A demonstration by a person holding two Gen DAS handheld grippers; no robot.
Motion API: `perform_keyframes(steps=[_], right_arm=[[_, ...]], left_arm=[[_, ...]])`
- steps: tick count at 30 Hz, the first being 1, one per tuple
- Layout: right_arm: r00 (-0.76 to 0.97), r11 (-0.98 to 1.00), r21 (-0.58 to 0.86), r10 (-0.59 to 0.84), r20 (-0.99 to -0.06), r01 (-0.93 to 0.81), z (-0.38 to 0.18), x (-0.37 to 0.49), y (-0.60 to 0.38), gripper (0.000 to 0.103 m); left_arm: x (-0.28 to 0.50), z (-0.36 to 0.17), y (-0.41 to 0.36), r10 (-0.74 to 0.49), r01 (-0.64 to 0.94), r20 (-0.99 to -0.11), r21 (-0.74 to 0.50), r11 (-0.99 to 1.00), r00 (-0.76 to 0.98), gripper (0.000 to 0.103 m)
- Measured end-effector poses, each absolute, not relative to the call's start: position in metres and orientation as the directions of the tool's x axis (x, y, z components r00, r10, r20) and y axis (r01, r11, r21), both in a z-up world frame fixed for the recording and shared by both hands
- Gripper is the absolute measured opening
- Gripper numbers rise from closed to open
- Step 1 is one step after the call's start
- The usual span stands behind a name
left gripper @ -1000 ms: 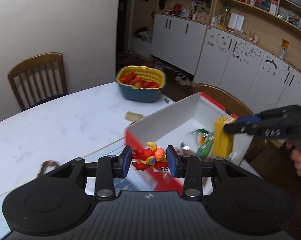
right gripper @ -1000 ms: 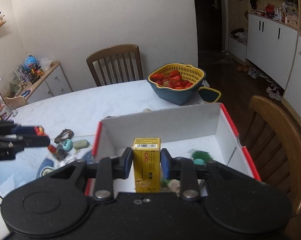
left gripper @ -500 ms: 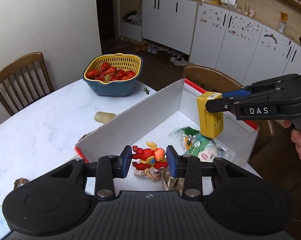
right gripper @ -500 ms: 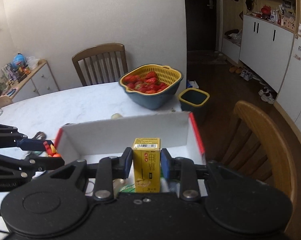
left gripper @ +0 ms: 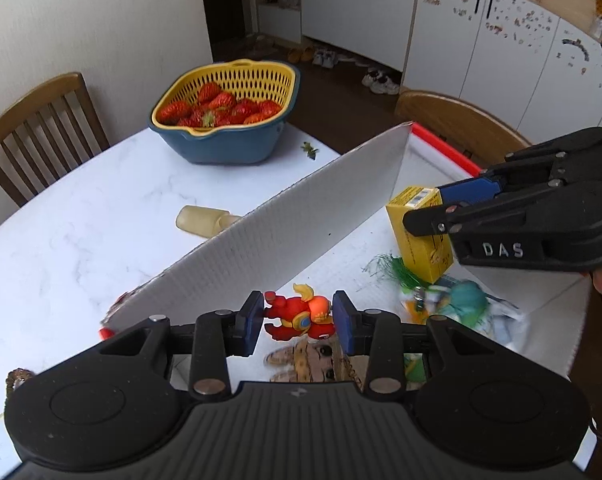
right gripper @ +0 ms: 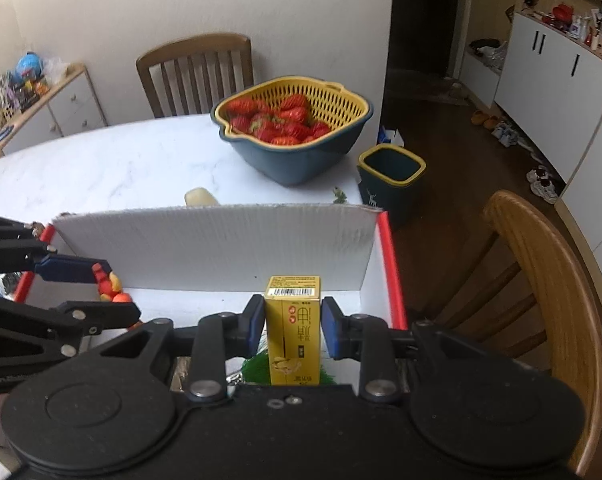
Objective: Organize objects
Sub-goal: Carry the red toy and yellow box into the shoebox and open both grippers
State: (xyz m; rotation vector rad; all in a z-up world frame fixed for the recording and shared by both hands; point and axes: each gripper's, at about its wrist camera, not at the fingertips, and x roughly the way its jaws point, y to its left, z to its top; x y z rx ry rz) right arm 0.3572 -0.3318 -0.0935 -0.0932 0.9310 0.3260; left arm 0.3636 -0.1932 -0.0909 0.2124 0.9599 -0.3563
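Step in hand, as judged: delivery of two held items into the white corrugated cardboard box with red edging, which stands on the white marble-patterned table.

The left gripper has its blue pads closed on a small red and orange plastic toy figure, held above the box floor just inside the near wall. The right gripper has its jaws narrowly set and clamped on the sides of an upright yellow drink carton, suspended inside the box over a green tufted item.

Next move, as judged: lower each item to a free part of the box floor, then part the jaws. The carton needs a flat patch clear of the toys beneath it, or it may tip.

Limits of view:
- The gripper bodies hide most of the box floor.
- The items already in the box, among them a teal blurred toy, are partly covered and hard to identify.
- Whether either held item touches anything below cannot be told.
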Motion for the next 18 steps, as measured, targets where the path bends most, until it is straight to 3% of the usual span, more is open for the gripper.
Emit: perform_keyframes(steps=[18], right_arm=[[0.533,0.930,-0.018,0.194,-0.823,-0.366,-0.112,0.361,-0.316,0.031]], left_arm=[[0.392,-0.131,-0.211,-0.148,0.378,-0.884,0.035,0.925,0.443,0.037]])
